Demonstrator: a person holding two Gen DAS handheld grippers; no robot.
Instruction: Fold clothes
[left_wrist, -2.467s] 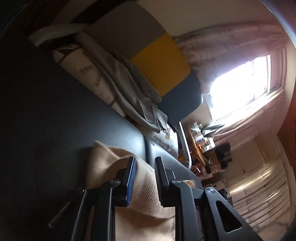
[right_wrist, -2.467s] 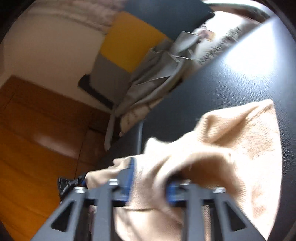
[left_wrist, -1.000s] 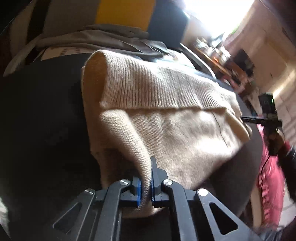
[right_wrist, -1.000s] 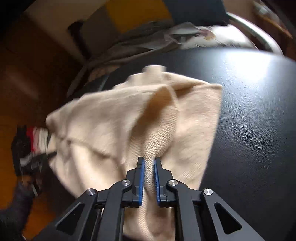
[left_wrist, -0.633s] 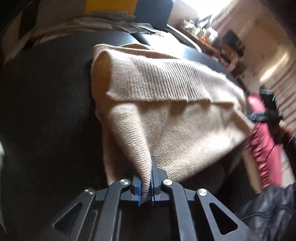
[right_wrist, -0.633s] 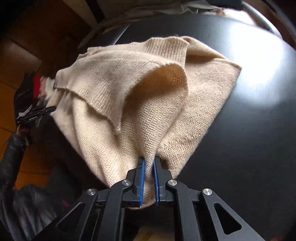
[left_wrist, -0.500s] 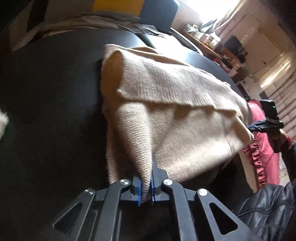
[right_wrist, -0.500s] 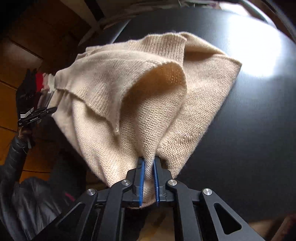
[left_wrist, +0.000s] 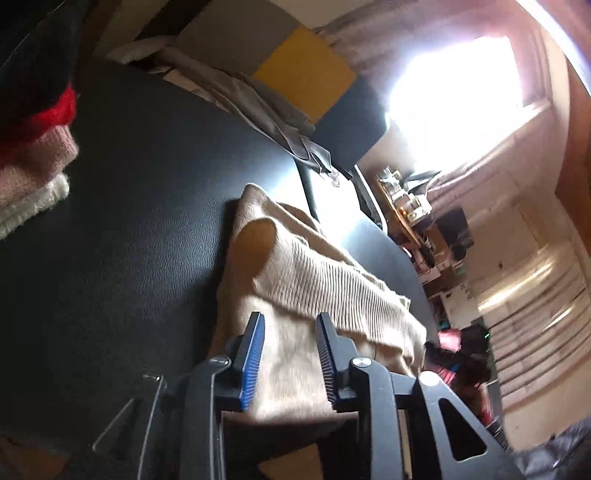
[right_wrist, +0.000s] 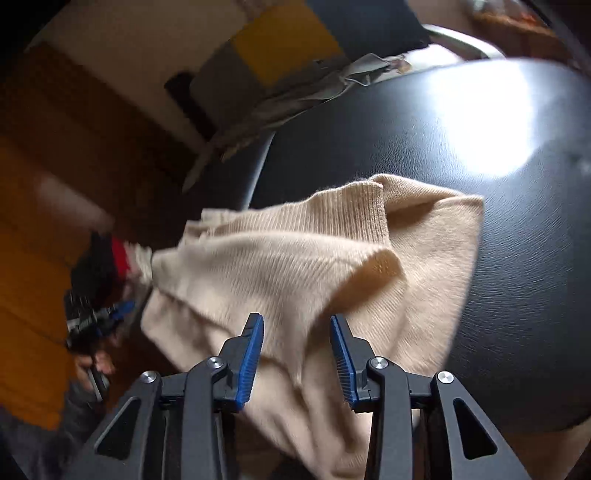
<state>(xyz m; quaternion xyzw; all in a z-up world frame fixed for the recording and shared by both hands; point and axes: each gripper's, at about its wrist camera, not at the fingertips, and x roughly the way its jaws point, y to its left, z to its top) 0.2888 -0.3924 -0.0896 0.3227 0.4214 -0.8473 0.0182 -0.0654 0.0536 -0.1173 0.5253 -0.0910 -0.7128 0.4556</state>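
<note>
While the beige sweater (right_wrist: 295, 266) lies in a bunched, doubled-over heap on the black table (right_wrist: 498, 258), both tools sit at its near edge with nothing in their grip. One ribbed band (left_wrist: 332, 280) is flopped over the top of the heap, and some of the knit hangs over the table's near edge, right under the tools.

From the left gripper (left_wrist: 290, 354), the sweater runs forward and to the right, away from it, so its long side points off toward the bright window (left_wrist: 454, 92). The jaws are spread wide and the knit shows in the gap between them, but they do not pinch it. From the right gripper (right_wrist: 297, 354), the sweater spreads forward and to the left. Its jaws are spread wide too, with cloth showing between them and not squeezed.

So each tool is at one end of the sweater's near edge, and neither looks clearly closer than the other. The heap could be a fold just laid down, or a messy pile waiting to be straightened. The pictures fit both, so I cannot say which.

Past the sweater's left end sits a stack of folded clothes (left_wrist: 33, 155) in red, pink and white. Beyond the sweater, at the table's far side, a grey cloth (right_wrist: 295, 92) is draped over a chair with a yellow panel (left_wrist: 306, 81).
</note>
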